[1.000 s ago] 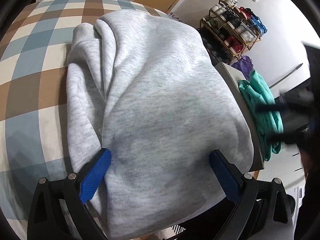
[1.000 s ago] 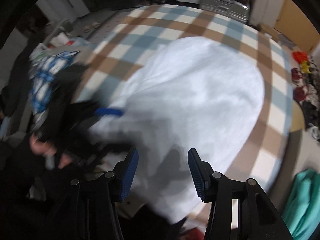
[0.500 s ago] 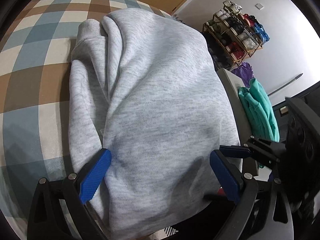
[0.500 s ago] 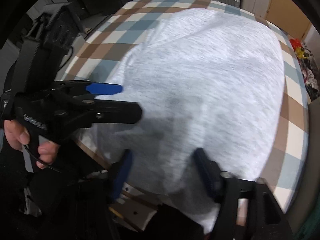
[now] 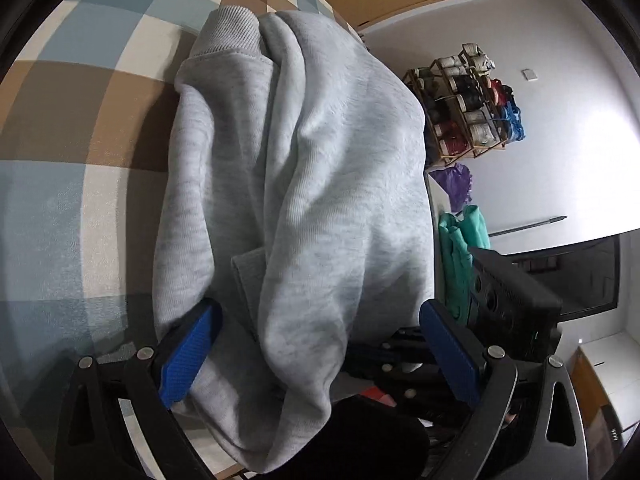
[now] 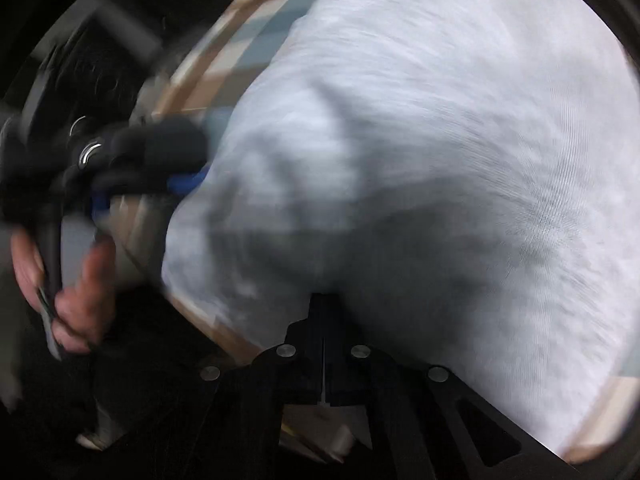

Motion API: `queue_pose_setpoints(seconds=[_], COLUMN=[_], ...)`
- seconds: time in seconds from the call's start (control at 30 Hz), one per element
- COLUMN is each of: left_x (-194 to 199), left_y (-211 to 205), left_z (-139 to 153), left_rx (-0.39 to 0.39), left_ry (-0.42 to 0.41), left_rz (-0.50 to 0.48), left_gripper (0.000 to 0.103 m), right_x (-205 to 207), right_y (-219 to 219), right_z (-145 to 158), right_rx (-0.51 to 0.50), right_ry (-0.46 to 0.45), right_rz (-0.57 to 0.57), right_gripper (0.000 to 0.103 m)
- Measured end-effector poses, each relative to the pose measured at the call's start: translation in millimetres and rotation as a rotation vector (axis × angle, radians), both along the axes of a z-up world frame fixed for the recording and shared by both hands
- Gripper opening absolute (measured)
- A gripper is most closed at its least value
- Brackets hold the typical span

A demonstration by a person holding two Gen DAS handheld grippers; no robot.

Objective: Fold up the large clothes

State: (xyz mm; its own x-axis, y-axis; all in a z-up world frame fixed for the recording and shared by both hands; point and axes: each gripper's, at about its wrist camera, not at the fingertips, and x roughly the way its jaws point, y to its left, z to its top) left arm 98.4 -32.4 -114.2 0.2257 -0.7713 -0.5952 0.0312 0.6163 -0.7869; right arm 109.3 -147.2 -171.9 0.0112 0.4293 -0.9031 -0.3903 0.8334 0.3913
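Lying lengthwise on the checked cover point(image 5: 80, 200), sweatshirt point(image 5: 320, 184) grey and bunched into long folds, ribbed band point(image 5: 228, 32) at the far end, near end spilling over the cover's near edge. Long axis running straight away from both tools, so any fold of near end onto far end means carrying cloth forward along that line, not across it.

Left gripper point(image 5: 320, 310) spread wide, straddling the near end on its left half; one blue pad against the cloth's left flank, the other standing clear on the right, nothing pinched. Right gripper point(image 6: 323, 304) pressed together, tipped steeply down at the same near end on its right half, cloth puckered around the tips and, as far as the blur allows, nipped between them. Close together side by side, the two tools; in the right wrist view, left gripper just to the left, borne by a hand point(image 6: 76, 300).

Judged from this: right corner of the near end probably secured, left corner not yet. Nearer to the loose left corner, plainly, the left gripper; closing there called for before any lift. Worth watching: thick doubled folds between the spread jaws, likely to give a grab on one layer only, and a sleeve-like flap tucked under the middle fold, apt to slide out once raised.
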Motion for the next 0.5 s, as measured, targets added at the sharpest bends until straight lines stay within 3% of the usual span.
queue_pose_setpoints(seconds=[0.13, 0.17, 0.23, 0.33, 0.43, 0.5], left_x=[-10, -13, -20, -30, -27, -27], left_y=[-6, -6, -5, 1, -18, -34], left_z=[24, 32, 44, 52, 44, 31], left_rx=[0.056, 0.044, 0.009, -0.042, -0.094, -0.014], left_ry=[-0.093, -0.126, -0.167, -0.202, -0.177, -0.157], left_rz=[-0.002, 0.005, 0.003, 0.086, 0.007, -0.035], left_gripper=[0.096, 0.096, 0.096, 0.096, 0.096, 0.096], right_x=[-2, -1, 6, 30, 70, 97], right_y=[1, -3, -14, -30, -26, -9], right_z=[25, 35, 68, 101, 104, 90], right_rx=[0.010, 0.027, 0.080, 0.122, 0.105, 0.075], right_ry=[-0.010, -0.026, -0.086, -0.168, -0.167, -0.144], right_rz=[0.041, 0.039, 0.018, -0.049, -0.096, -0.090], right_gripper=[0.000, 0.006, 0.007, 0.008, 0.008, 0.008])
